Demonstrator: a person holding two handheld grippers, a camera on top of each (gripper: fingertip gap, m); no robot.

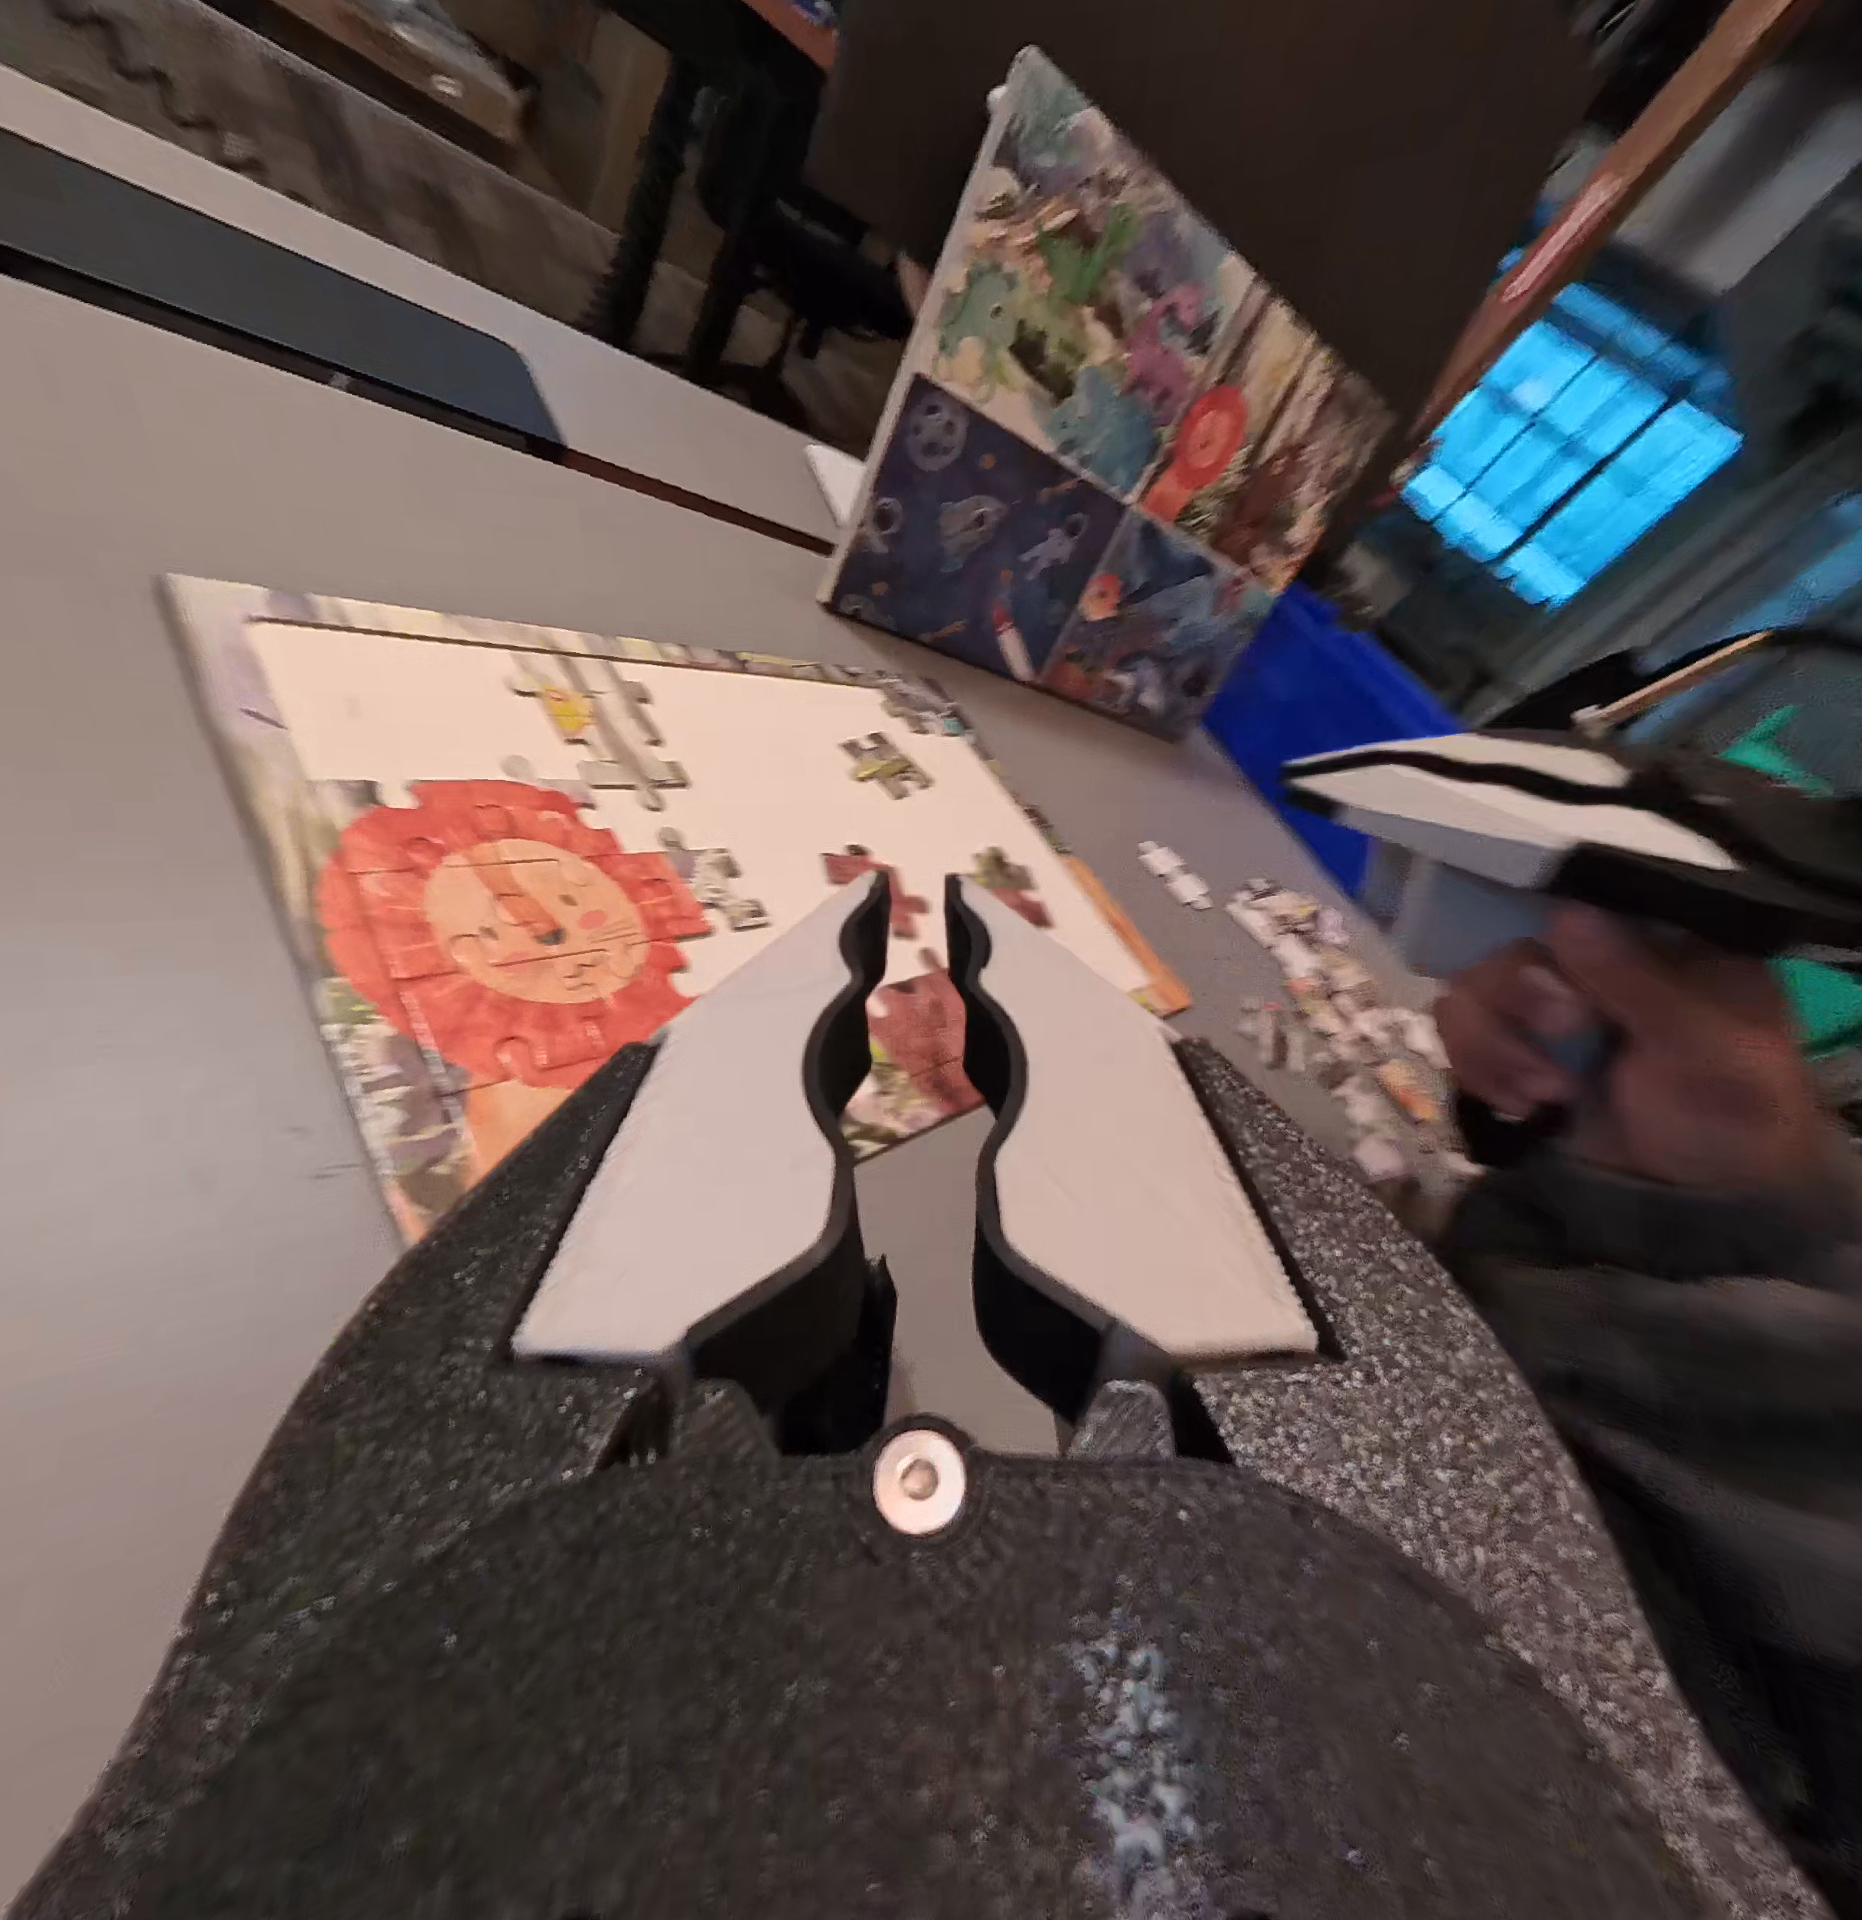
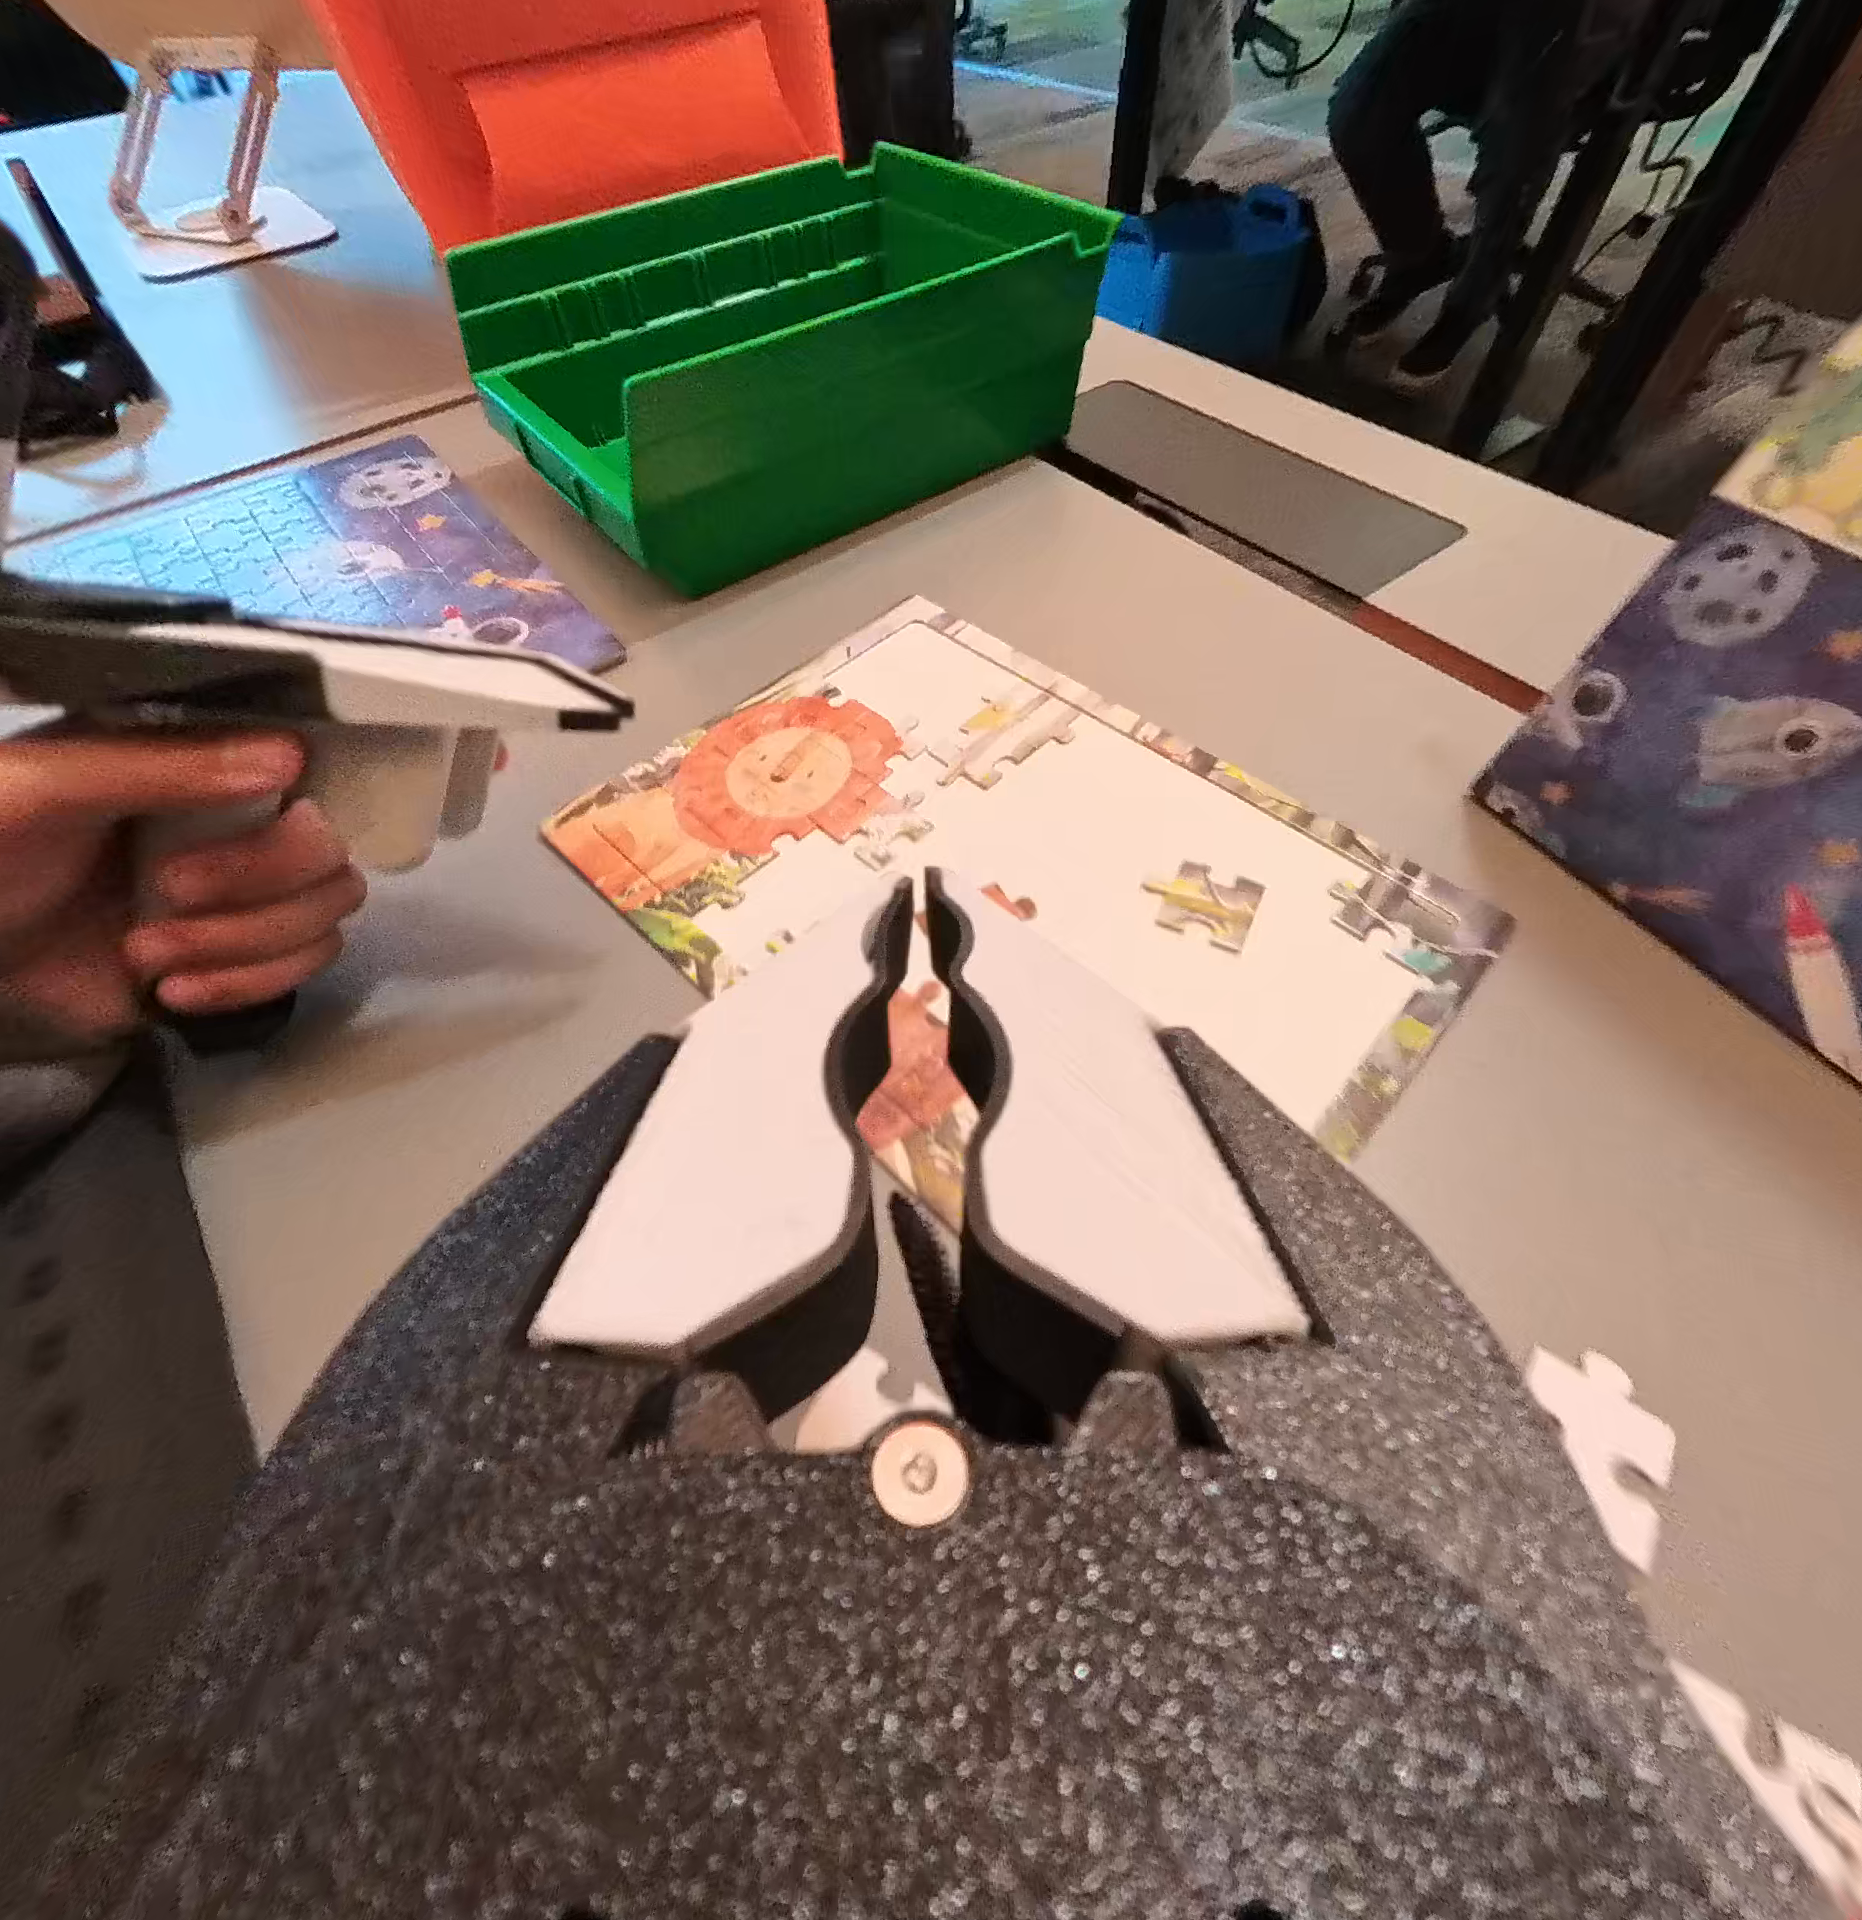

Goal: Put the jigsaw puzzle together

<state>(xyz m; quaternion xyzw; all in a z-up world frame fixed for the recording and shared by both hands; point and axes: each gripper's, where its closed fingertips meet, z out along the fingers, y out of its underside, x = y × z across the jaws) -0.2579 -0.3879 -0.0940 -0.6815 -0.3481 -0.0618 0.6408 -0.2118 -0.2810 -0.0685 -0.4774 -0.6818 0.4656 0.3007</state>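
Left wrist view: left hand-held gripper [image 1: 916,883], fingers slightly parted and empty, hovers over the near edge of the jigsaw puzzle [image 1: 636,831] lying flat on the table [image 1: 127,831]. Right hand-held gripper [image 2: 919,878], nearly closed and empty, hangs above the same board; loose pieces [image 1: 1322,987] lie just beside it.

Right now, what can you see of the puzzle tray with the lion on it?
The puzzle tray is a flat rectangular board, seemingly cardboard, lying on the grey table. It has a printed border and a white recess, mostly unfilled. An assembled orange lion face fills one corner, with joined pieces running along the adjoining edges. A few single pieces, such as a yellow-grey one, lie loose in the recess. Both claws sit above its near edge; contact cannot be judged.
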